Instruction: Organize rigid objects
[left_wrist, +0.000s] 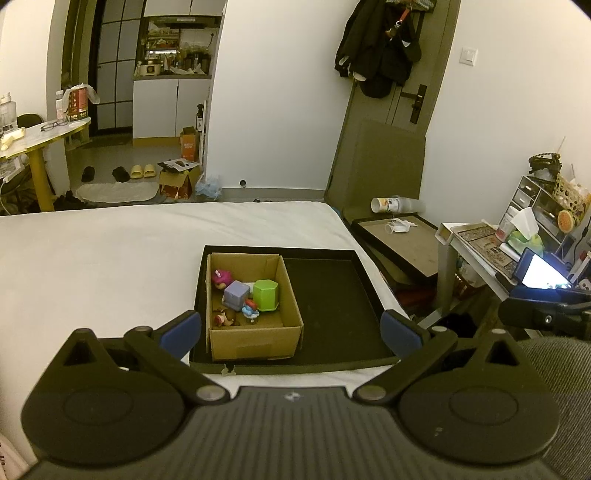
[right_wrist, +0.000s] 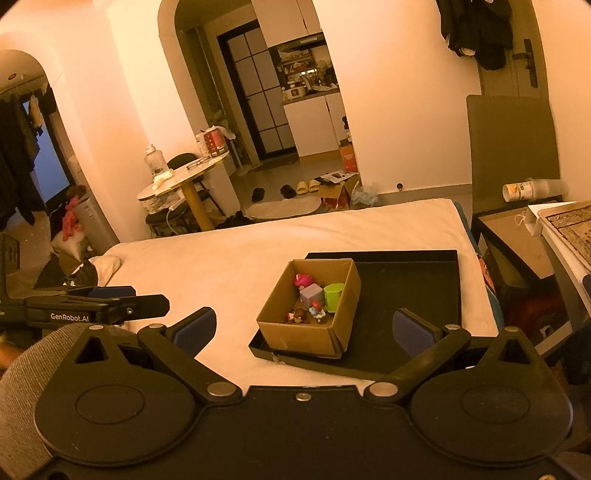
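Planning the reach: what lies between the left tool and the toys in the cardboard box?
In the left wrist view, only the cardboard box's near wall and the black tray's rim separate the left tool from the toys.

The box (left_wrist: 255, 341) is plain brown cardboard, matt. It stands in a black tray (left_wrist: 332, 295) with a dull, matt surface. The bed sheet (left_wrist: 110, 251) is white cloth, smooth. The green block (left_wrist: 266, 294) and purple cube (left_wrist: 237, 293) look like smooth plastic. Both grippers are matt black plastic with blue pads (right_wrist: 412, 332) and metal rivets.

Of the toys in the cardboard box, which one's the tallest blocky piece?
The green hexagonal block, standing upright against the box's right wall. The purple cube beside it sits lower; the rest are small figurines.
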